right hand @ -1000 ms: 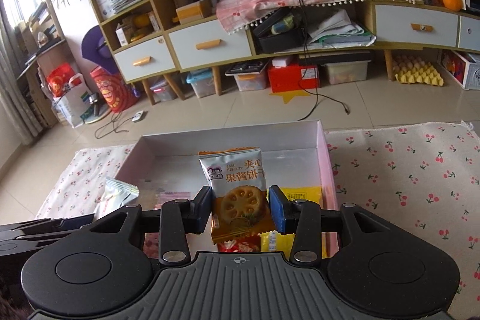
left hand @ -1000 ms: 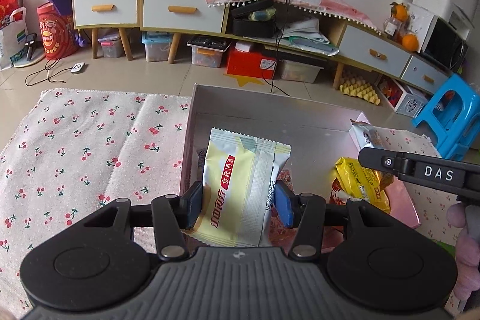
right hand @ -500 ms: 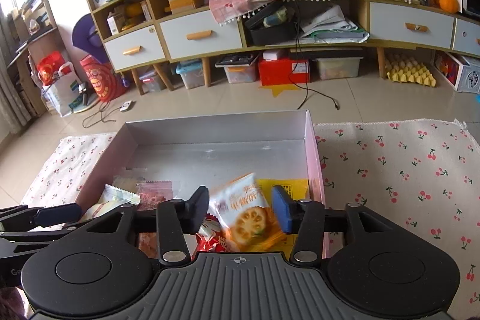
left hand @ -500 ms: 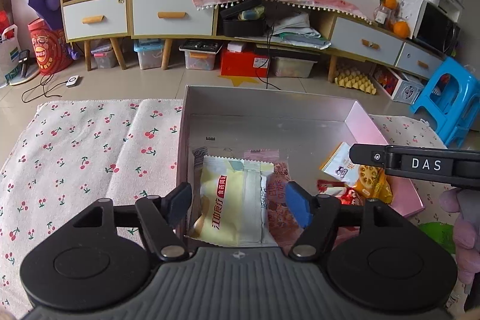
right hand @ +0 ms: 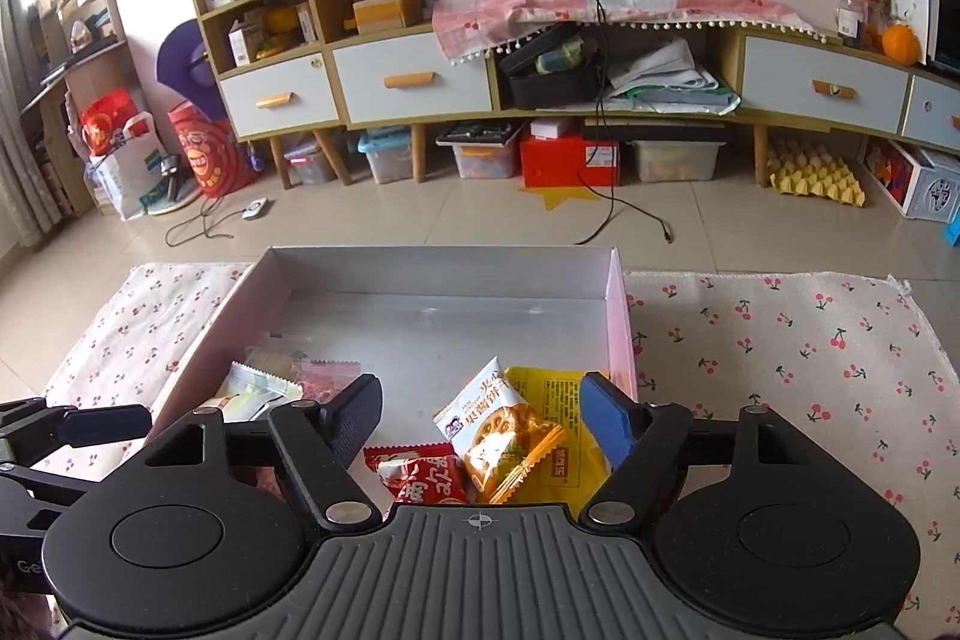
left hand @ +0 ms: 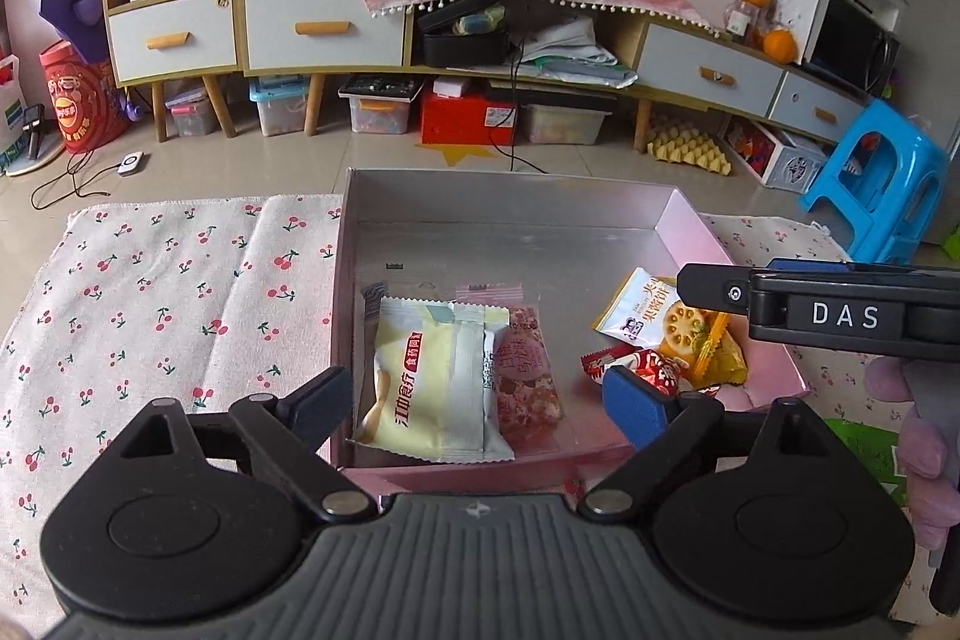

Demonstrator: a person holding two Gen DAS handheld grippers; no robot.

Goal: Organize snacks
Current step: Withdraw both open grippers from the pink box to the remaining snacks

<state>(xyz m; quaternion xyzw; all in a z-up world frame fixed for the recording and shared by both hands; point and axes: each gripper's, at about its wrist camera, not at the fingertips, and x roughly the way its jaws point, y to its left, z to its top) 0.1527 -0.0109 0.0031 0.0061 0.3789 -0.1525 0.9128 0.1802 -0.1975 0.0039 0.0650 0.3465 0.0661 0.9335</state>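
Both claws' jaws have just been opening: left claw (left hand: 474,400) released above the box's (left hand: 510,202) yellow pack (left hand: 429,382), right claw (right hand: 480,415) released above its biscuit pack (right hand: 501,430).

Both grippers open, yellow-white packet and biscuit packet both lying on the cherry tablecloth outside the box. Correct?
Not quite. The left gripper and right gripper are open, but both packets lie inside the pink box, not on the cloth: yellow-white packet in the left wrist view, biscuit packet in the right.
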